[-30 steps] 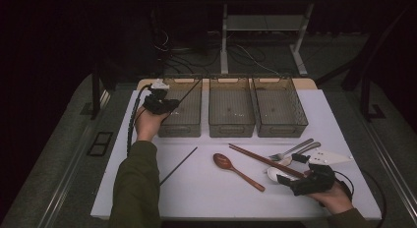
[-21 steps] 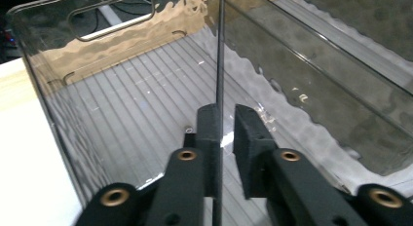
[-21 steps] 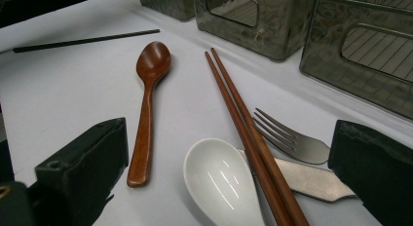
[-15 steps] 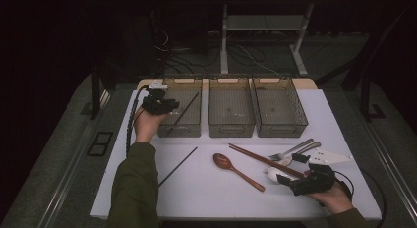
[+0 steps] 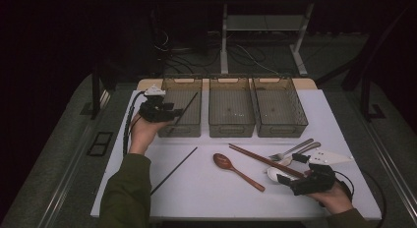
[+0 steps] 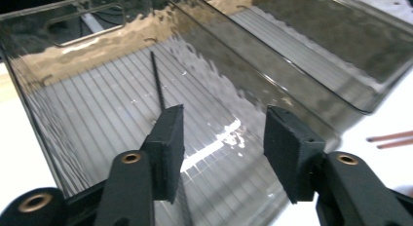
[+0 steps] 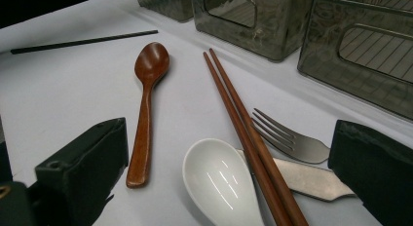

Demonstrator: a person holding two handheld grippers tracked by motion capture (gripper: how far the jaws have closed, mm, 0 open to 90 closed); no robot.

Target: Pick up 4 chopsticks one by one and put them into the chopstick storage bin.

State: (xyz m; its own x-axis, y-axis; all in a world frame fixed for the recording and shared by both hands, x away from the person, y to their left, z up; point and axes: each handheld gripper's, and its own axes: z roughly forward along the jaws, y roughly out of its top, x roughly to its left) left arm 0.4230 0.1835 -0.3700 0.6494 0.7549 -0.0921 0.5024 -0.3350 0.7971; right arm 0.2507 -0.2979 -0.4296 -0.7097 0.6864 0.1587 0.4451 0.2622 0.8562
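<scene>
Far left on the white table (image 5: 206,198): left gripper (image 5: 176,111) held in a hand at the near left corner of the left bin (image 5: 179,131), pointing right across its rim. Jaws spread partway, having just been opening, with both pads over the ribbed floor of that bin (image 6: 97,31) in the left gripper view (image 6: 224,138). Nothing pinched: black chopstick (image 6: 157,82) slanting up from behind the left-hand pad toward the far wall, free of the other pad. From above, that same black chopstick (image 5: 189,104) leaning inside the left bin, far end up near the right wall, near end down by the gripper. Just right of it, the middle bin (image 5: 231,131) and the right bin (image 5: 280,131), side by side in a row. Nearer on the table, well apart from the bins, a second black chopstick (image 5: 174,170) lying slantwise, also seen far off in the right gripper view (image 7: 83,41). Right of that, a wooden spoon (image 5: 236,170), bowl to the far left (image 7: 146,104). Near right: right gripper (image 5: 291,168) low over the table, jaws wide apart and gripping nothing (image 7: 229,172). Between those jaws, a white spoon (image 7: 219,182) with a pair of brown chopsticks (image 7: 234,109) crossing its right edge, and a metal fork (image 7: 287,141) just beyond. From above, brown chopsticks (image 5: 260,159), fork (image 5: 290,152) and white spoon (image 5: 275,175) bunched together just left of the right hand.
</scene>
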